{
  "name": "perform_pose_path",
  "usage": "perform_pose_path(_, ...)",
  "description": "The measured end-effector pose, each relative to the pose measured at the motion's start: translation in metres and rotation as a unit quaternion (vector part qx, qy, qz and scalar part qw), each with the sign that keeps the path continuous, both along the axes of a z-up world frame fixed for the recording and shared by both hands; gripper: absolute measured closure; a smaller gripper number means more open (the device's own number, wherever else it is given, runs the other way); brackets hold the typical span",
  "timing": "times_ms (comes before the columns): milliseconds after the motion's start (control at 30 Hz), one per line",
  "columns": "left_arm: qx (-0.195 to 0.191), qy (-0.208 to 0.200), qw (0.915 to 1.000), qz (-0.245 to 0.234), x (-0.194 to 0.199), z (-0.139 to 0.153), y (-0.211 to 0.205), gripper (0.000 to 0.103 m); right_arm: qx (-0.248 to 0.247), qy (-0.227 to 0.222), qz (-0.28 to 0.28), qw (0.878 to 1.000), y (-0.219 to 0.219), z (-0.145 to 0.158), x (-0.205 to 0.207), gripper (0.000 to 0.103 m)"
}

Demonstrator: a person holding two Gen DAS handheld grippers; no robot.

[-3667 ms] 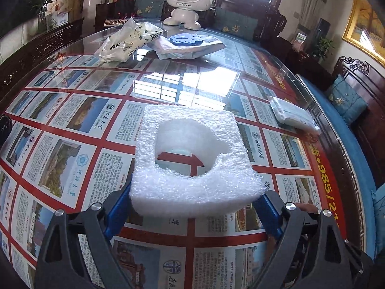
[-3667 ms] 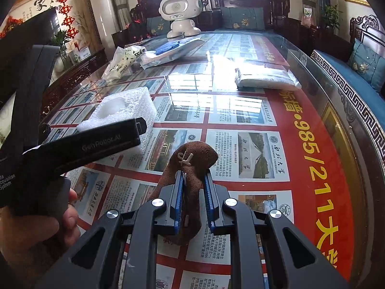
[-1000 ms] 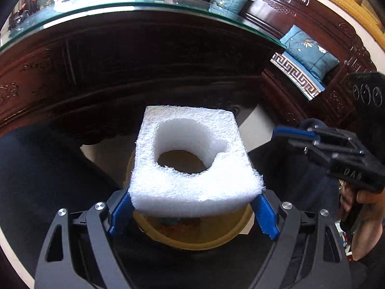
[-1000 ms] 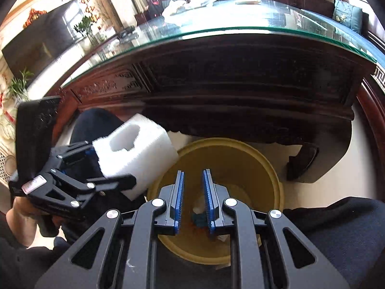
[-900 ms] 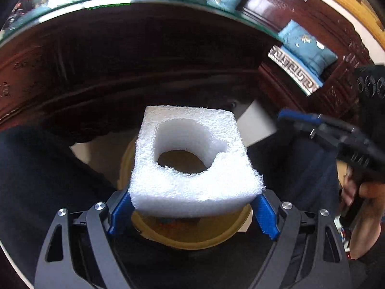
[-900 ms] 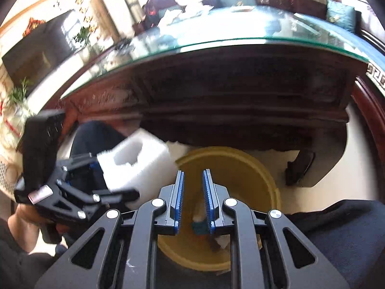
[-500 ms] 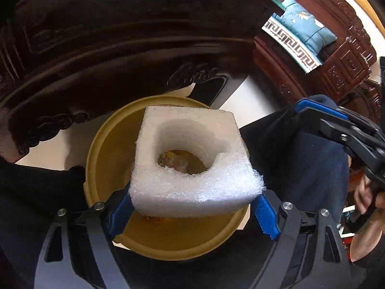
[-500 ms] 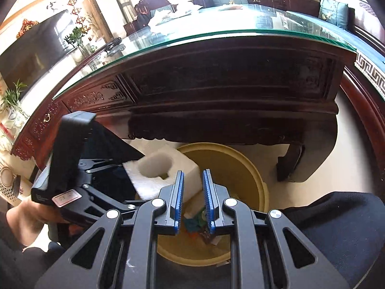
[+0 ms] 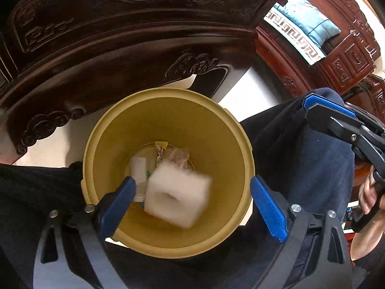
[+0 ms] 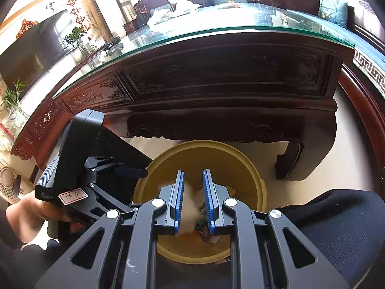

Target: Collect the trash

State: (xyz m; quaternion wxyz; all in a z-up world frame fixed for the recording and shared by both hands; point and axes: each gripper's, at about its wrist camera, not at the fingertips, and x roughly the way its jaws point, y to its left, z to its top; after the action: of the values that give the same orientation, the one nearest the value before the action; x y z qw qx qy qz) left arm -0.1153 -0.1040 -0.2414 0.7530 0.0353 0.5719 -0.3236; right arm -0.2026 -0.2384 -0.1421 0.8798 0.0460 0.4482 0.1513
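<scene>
A white foam block (image 9: 178,196) with a round hole is blurred inside the yellow bin (image 9: 216,130), free of my grip, over small wrappers and a white tube (image 9: 139,168) at the bottom. My left gripper (image 9: 192,187) is open and empty above the bin. In the right wrist view my right gripper (image 10: 193,180) hangs over the same bin (image 10: 240,163) with its jaws a narrow gap apart and nothing between them. The left gripper (image 10: 125,168) shows at the bin's left rim there.
The dark carved wooden table (image 10: 216,84) with a glass top (image 10: 240,29) stands just behind the bin. The person's dark-clothed knees (image 9: 320,163) flank the bin. A wooden bench with a blue cushion (image 9: 310,29) is at the right.
My left gripper tilted down over the bin, opened, and the foam block dropped out of it into the bin. The right gripper stayed over the bin, empty.
</scene>
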Motion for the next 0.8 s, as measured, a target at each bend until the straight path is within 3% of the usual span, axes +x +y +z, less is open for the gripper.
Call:
perform_pose_path(167, -0.007, -0.021, 0.9997, 0.004, -0.004, 0.013, 0.005, 0.008, 0.001, -0.004, 0.002, 1.000, 0.000, 0.002, -0.001, 0.086)
perform_pose_path(433, -0.017, -0.085, 0.9959, 0.026, -0.009, 0.059, 0.014, 0.008, -0.002, -0.021, 0.011, 1.000, 0.004, 0.016, -0.003, 0.086)
perform_pose_path(800, -0.023, -0.156, 0.9850, 0.070, -0.006, 0.119, 0.040, 0.008, -0.004, -0.065, 0.040, 0.997, 0.028, 0.057, 0.012, 0.086)
